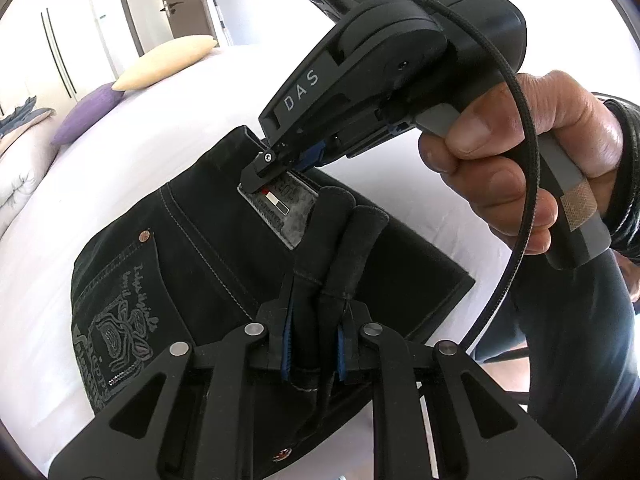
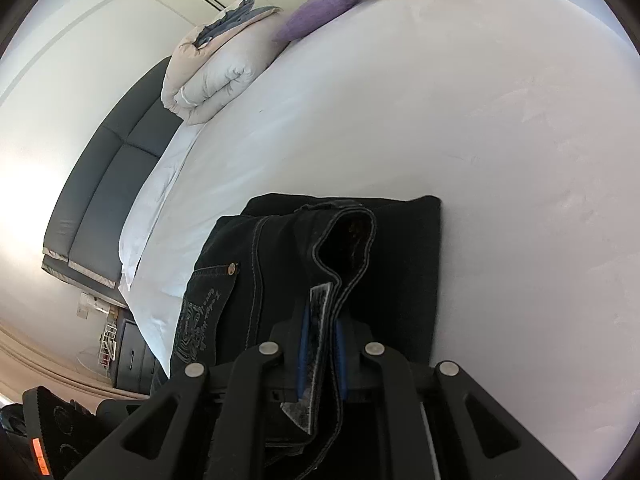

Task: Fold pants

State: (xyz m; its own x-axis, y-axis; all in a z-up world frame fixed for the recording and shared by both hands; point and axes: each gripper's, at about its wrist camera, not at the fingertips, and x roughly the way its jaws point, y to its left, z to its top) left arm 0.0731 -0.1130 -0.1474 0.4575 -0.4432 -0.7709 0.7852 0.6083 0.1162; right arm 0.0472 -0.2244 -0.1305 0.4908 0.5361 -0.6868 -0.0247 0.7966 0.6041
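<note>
One white bed [image 2: 500, 140], one pair of black pants [image 1: 192, 248] lying on it already folded small. Looks like the last fold: both grippers hold the waistband, so next they'd need to lay it down evenly together. Left gripper [image 1: 314, 354] is pinched nearly closed on bunched fabric, right gripper [image 2: 320, 354] likewise at the label. Two pillows [image 2: 316, 12] behind.

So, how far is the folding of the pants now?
Mostly done, it seems: the black pants already lie in a compact folded stack on the white bed. In hand: the left gripper pinches a bunched fold, and the right gripper is shut on the waistband at the label patch. Left: laying this top layer flat and letting go.
</note>
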